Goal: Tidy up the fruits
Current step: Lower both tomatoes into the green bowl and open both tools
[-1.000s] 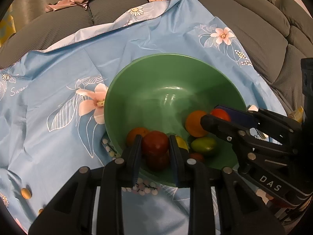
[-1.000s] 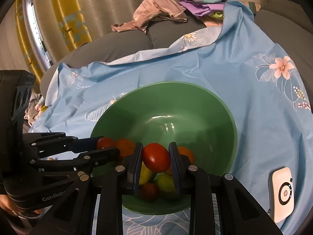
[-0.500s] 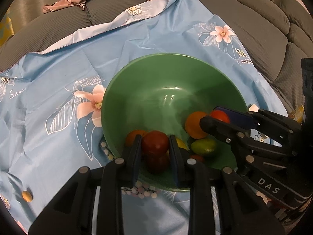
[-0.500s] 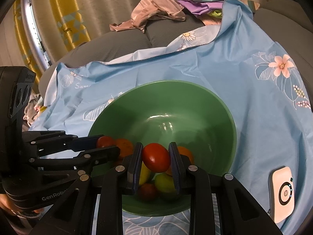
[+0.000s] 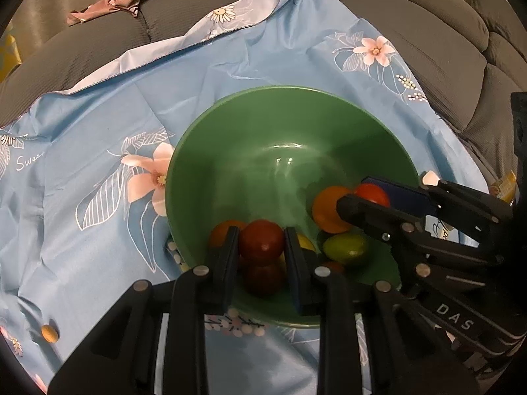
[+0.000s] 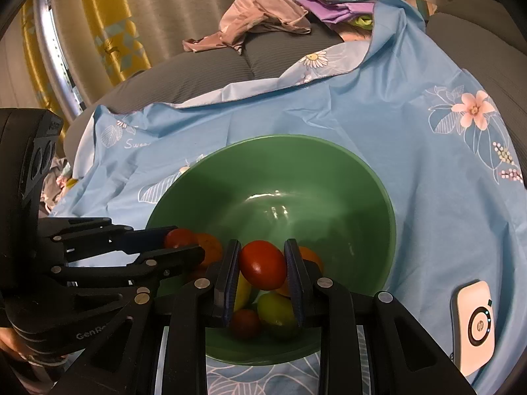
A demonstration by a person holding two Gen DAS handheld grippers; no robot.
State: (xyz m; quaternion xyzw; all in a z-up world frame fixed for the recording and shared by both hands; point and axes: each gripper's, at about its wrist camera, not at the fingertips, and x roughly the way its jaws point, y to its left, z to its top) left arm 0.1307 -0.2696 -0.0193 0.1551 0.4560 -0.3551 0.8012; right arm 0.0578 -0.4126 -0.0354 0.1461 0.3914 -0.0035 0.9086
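Both grippers hang over the green bowl [image 5: 230, 151], each clamped on a small tomato. Left gripper [image 5: 262, 243]: fingers pressed on a dark red tomato [image 5: 262, 242], held above the fruit pile at the near wall of the bowl. Right gripper [image 6: 262, 263]: fingers squeezed on a brighter red tomato [image 6: 262, 265], also above the bowl interior. Loose fruit in the bowl bottom: an orange one [image 5: 326, 209], a green one [image 5: 344, 247], a yellow one [image 6: 242, 291], another dark red one [image 6: 245, 324]. Bowl sits on a light blue floral cloth [image 5: 98, 125] spread over a grey sofa [image 5: 428, 42]. One small orange fruit [image 5: 49, 333] lies alone on the cloth, well apart from the bowl. White device [image 6: 474, 326] on the cloth right of the bowl. Crumpled clothes [image 6: 260, 16] on the sofa behind.
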